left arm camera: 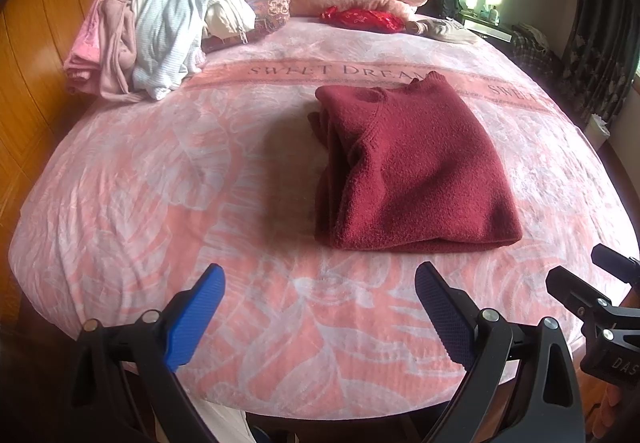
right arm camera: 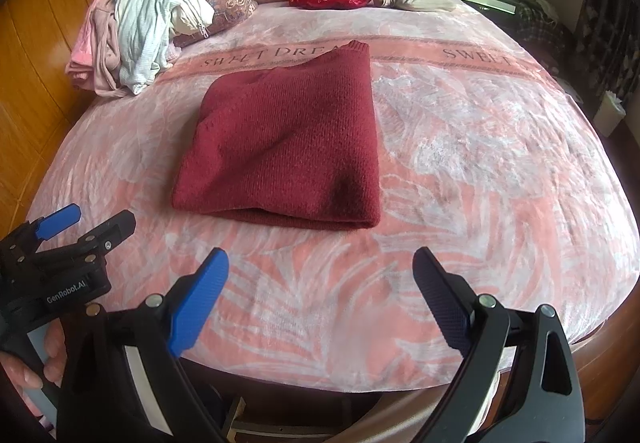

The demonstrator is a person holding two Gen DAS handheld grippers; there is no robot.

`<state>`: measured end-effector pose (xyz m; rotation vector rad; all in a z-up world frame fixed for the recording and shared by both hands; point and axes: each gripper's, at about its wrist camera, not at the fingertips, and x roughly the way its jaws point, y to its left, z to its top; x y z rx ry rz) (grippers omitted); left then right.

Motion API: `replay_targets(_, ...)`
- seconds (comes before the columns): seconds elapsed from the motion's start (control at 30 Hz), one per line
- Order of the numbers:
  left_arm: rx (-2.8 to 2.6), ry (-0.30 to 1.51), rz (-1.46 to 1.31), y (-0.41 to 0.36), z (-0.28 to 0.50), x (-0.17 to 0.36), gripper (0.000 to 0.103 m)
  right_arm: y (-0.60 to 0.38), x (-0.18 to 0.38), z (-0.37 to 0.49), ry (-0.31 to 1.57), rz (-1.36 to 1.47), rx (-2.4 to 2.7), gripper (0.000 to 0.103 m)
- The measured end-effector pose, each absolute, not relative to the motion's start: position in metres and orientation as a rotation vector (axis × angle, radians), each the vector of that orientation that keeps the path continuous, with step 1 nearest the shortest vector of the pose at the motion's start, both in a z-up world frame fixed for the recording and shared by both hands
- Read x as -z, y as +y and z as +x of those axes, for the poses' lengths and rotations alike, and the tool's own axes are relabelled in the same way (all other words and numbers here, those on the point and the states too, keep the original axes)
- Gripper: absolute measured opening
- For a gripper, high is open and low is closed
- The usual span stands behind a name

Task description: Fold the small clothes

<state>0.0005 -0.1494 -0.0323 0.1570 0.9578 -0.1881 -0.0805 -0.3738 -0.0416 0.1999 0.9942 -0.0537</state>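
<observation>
1. my left gripper and right gripper hang released, empty, near the bed's front edge.
2. the red sweater lies folded mid-bed.
3. i judge grabbing only its top layer would undo the fold.

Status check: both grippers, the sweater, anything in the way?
Left gripper open, empty. Right gripper open, empty. Maroon sweater folded flat on the bed, untouched. Path to it clear; clothes pile sits at the far left.

Dark red knit sweater folded into compact rectangle, lying flat mid-bed.
</observation>
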Motion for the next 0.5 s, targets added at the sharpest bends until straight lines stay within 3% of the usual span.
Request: replay_targets(0.5,0.2,0.966,0.159,-0.1489,0.0057,0.0347,0.096,-0.3729,0.0434,-0.079,1.0,0.2,0.055,0.093)
